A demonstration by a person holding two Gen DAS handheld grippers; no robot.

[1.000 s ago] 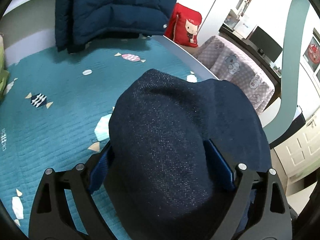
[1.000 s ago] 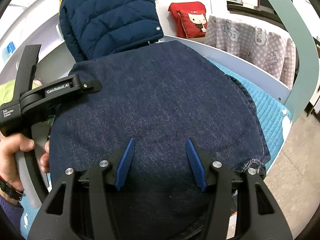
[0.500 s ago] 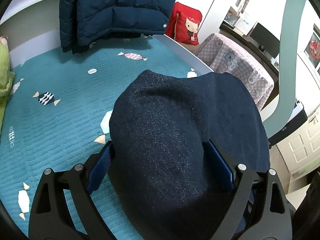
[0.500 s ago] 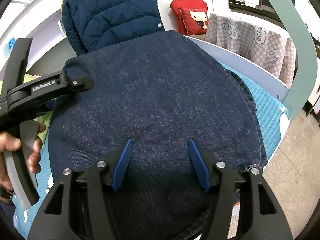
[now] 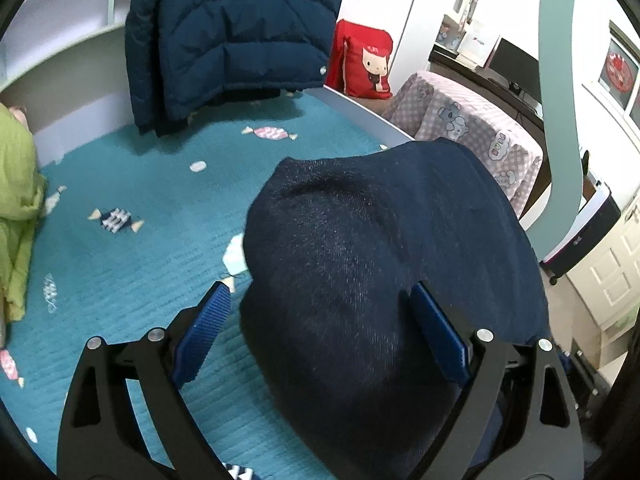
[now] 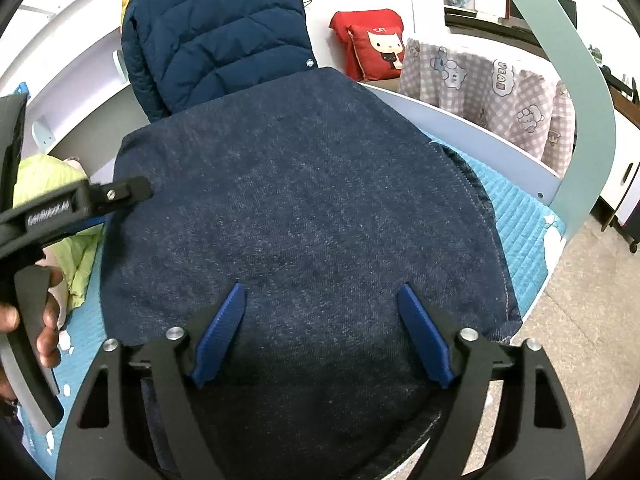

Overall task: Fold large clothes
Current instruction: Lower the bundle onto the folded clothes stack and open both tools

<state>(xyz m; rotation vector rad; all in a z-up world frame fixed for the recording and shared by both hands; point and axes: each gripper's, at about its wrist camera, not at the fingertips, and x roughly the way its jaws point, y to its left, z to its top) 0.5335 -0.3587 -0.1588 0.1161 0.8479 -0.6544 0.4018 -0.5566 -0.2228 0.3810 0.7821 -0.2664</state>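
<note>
A dark blue denim garment (image 6: 304, 208) lies folded on the teal bed (image 5: 132, 248), near its right edge. In the left wrist view the denim (image 5: 380, 264) bulges up between the fingers. My left gripper (image 5: 320, 312) is open; its right pad (image 5: 438, 336) rests against the cloth and the left pad (image 5: 204, 330) stands clear of it. My right gripper (image 6: 320, 320) is open, its blue pads spread over the denim's near part. The left gripper's black body (image 6: 76, 208), held by a hand, is at the denim's left edge.
A navy puffer jacket (image 5: 232, 36) hangs at the bed's head. A green garment (image 5: 16, 208) lies at the bed's left. A red cartoon cushion (image 5: 366, 64) and a checked cloth (image 5: 472, 128) over furniture stand beyond the bed's right rail. Floor lies to the right.
The left gripper has opened: its left pad has come away from the denim. Both grippers have shifted slightly; the denim stays on the bed.
</note>
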